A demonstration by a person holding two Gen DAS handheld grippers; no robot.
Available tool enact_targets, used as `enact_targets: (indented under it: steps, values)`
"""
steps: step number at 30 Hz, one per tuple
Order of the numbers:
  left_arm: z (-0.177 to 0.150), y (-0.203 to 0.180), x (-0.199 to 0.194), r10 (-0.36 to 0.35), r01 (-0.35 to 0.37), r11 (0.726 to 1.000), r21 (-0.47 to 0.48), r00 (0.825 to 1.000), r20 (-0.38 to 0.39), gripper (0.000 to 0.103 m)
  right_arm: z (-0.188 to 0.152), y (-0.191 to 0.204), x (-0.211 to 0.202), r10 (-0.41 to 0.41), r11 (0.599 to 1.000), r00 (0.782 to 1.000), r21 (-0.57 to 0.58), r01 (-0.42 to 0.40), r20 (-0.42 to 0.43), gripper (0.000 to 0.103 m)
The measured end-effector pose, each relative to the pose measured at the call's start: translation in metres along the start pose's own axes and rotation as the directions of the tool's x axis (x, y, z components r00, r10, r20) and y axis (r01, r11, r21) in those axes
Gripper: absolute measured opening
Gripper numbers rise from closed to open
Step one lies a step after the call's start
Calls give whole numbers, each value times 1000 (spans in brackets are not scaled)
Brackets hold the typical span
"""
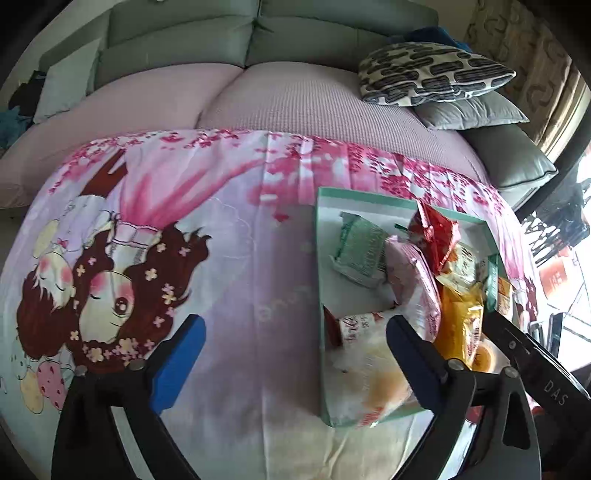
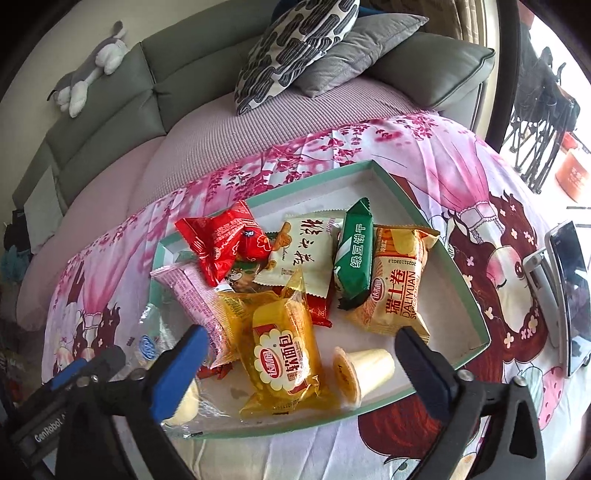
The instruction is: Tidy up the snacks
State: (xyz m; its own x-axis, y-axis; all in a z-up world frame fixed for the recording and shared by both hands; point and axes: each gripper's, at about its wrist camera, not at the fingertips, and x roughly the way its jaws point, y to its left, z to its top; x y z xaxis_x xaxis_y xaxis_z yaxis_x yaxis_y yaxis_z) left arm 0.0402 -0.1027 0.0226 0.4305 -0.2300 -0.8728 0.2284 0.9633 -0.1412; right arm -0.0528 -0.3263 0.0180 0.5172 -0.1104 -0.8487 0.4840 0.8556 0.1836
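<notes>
A teal-rimmed white tray [image 2: 373, 167] on the cartoon cloth holds several snack packs: a yellow bread pack [image 2: 284, 354], a red pack [image 2: 221, 240], a white pack [image 2: 306, 251], a green biscuit pack [image 2: 354, 258], an orange roll pack [image 2: 399, 277], a pink pack [image 2: 195, 295] and a jelly cup [image 2: 365, 371]. My right gripper [image 2: 299, 369] is open just above the tray's near edge, over the yellow pack. My left gripper [image 1: 295, 362] is open and empty at the tray's [image 1: 321, 258] left wall, one finger over a clear bread pack [image 1: 369, 354].
A green sofa [image 1: 258, 33] with a pink seat cover [image 1: 280, 99] lies behind, with patterned and grey cushions [image 1: 432, 74]. A phone on a stand [image 2: 569, 295] is at the right. A plush toy [image 2: 92, 70] lies on the sofa back.
</notes>
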Motion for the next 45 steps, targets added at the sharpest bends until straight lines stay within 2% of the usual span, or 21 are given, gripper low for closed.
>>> enact_targets:
  steps: [4, 9, 17, 20, 32, 45]
  values:
    - [0, 5, -2, 47, -47, 999, 11, 999, 21, 101, -1, 2, -1, 2, 1000, 1000, -10, -2, 7, 103]
    - [-7, 12, -3, 117, -117, 993, 8, 993, 7, 101, -5, 7, -8, 9, 1000, 1000, -25, -9, 17, 103]
    - [-45, 30, -8, 208, -207, 978, 18, 978, -29, 101, -42, 19, -24, 23, 995, 1000, -95, -21, 19, 103]
    - [-65, 39, -6, 236, -236, 972, 12, 969, -69, 101, -57, 18, -25, 21, 994, 1000, -105, -21, 7, 103]
    - [-91, 50, -10, 261, -262, 965, 3, 960, -104, 101, -92, 7, -29, 3, 994, 1000, -111, -5, -19, 103]
    - [-89, 53, -2, 232, -235, 972, -5, 964, -130, 101, -92, 15, -24, -2, 990, 1000, -143, -2, -25, 103]
